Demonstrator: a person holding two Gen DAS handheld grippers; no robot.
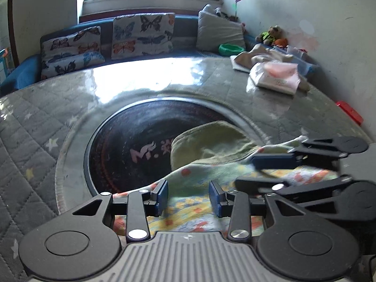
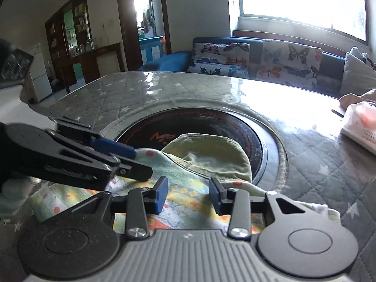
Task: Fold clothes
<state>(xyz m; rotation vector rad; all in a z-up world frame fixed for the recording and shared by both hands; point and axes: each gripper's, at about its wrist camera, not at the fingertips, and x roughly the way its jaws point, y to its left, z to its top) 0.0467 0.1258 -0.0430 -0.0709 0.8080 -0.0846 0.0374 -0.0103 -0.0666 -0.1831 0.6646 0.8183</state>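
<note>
Left wrist view looks along the left hand-held gripper (image 1: 188, 197), whose blue pads stand spread above a patterned garment (image 1: 188, 213) with nothing pinched between them. That garment, printed with orange and yellow shapes and showing a plain green lining (image 1: 211, 143), lies on the quilted grey desk (image 1: 47, 117), partly over the dark round inset (image 1: 131, 141) at its middle. At the right edge of this view the right hand-held gripper (image 1: 263, 166) reaches in over the cloth; whether it pinches fabric cannot be told from here. Only this view shows the stack of folded clothes (image 1: 275, 75), a green bowl (image 1: 229, 49) and a soft toy (image 1: 270, 35) by the wall.

Right wrist view shows the right hand-held gripper (image 2: 188, 196) spread too, the cloth beneath untouched, and the left hand-held gripper (image 2: 138, 162) over the garment's left part. It alone shows a doorway (image 2: 148, 23) and wooden cabinets (image 2: 70, 33).
</note>
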